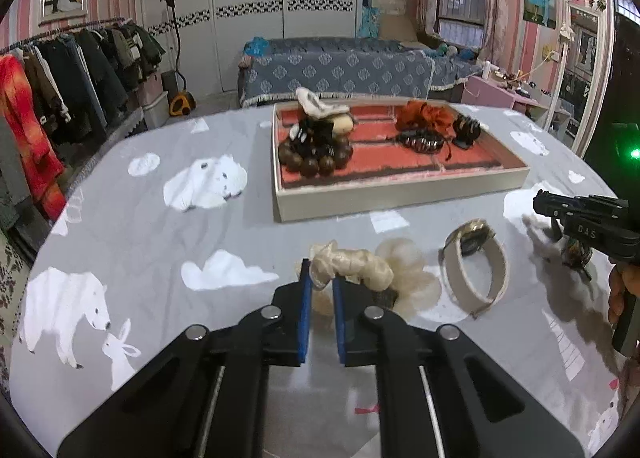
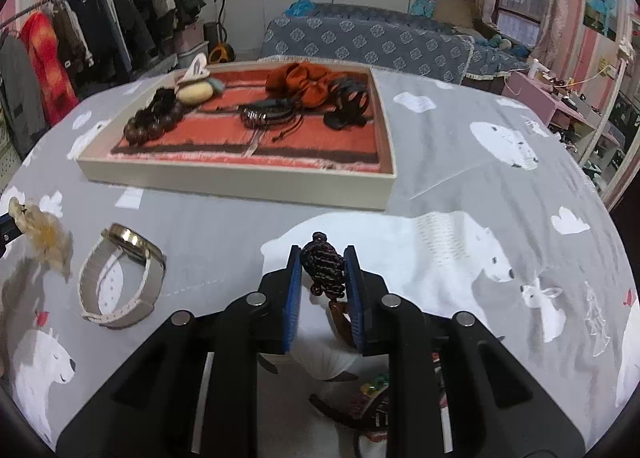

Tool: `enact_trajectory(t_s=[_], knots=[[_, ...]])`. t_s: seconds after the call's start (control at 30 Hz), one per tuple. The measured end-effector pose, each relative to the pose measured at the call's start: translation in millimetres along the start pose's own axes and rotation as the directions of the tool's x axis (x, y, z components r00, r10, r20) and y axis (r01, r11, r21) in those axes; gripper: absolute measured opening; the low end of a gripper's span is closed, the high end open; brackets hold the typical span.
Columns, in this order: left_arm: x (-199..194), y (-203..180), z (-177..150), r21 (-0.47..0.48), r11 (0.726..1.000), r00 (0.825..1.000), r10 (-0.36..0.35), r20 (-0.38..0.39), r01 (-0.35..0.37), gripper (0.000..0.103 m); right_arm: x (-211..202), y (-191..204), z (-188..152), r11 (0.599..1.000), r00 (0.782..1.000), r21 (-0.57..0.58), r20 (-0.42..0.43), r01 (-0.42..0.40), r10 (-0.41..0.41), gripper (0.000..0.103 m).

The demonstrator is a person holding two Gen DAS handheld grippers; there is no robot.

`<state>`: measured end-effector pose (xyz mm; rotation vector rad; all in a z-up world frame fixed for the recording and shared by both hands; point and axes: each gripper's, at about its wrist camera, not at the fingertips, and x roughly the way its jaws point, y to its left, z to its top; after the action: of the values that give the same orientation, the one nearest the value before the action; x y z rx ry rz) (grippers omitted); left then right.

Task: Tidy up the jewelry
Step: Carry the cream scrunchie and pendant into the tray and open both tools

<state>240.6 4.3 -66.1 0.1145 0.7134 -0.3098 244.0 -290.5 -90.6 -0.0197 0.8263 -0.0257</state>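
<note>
**Both grippers clamped on loose pieces, tray ahead**

Nearest: my left gripper (image 1: pixel 322 286) is clenched on the cream hair tie (image 1: pixel 352 264); its blue pads press the knotted end, and the gauzy flower part lies on the grey bear-print tablecloth (image 1: pixel 160 242) just right of the fingers. My right gripper (image 2: pixel 323 266) grips the dark braided knot (image 2: pixel 323 264) of a corded ornament; the rest of that piece trails down under the fingers, mostly hidden.

Between the two grippers: a watch with a beige strap (image 1: pixel 474 270) on the cloth, strap looped, dial tilted up, touching neither gripper.

Further out: the shallow tray (image 2: pixel 240 182) with red lining. In it, left side, a dark wooden bead bracelet (image 2: pixel 154 122) and a yellowish oval piece (image 2: pixel 195 92); right side, an orange scrunchie (image 2: pixel 298 84), dark leather bracelets (image 2: pixel 260 116) and a black clip (image 2: pixel 348 104).

Farthest: sofa with blue patterned cover (image 1: pixel 340 70), clothes rack (image 1: pixel 60 70) at left.
</note>
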Motion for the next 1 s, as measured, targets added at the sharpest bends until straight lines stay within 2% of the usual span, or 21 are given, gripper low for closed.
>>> enact_trajectory(t_s=[0.2,0.47,0.77,1.0], knots=[[-11.5,-3.9,24.9,0.01,1.0,0.999,0.024,0.045,-0.025,0.01,-14.2,-4.5,22.4,1.0,0.999,0.016,0.04,-0.026,0.025,0.022],[-12.1,-10.5,84.4,-0.002,0.999,0.992,0.041,0.118,-0.041,0.01,-22.6,-2.7,70.2,0.999,0.995,0.016,0.096,-0.042,0.04,0.022],[46.7,-26.9,138.2,-0.023,1.0,0.996,-0.003,0.089,0.006,0.01,20.6,7.6,121.6,0.994,0.993,0.049,0.07,-0.1,0.097,0.022],[103.6,-34.6,149.0,-0.033,0.999,1.0,0.012,0.028,-0.011,0.01,63.6,11.8,136.2,0.994,0.996,0.067,0.036,-0.086,0.084,0.022]])
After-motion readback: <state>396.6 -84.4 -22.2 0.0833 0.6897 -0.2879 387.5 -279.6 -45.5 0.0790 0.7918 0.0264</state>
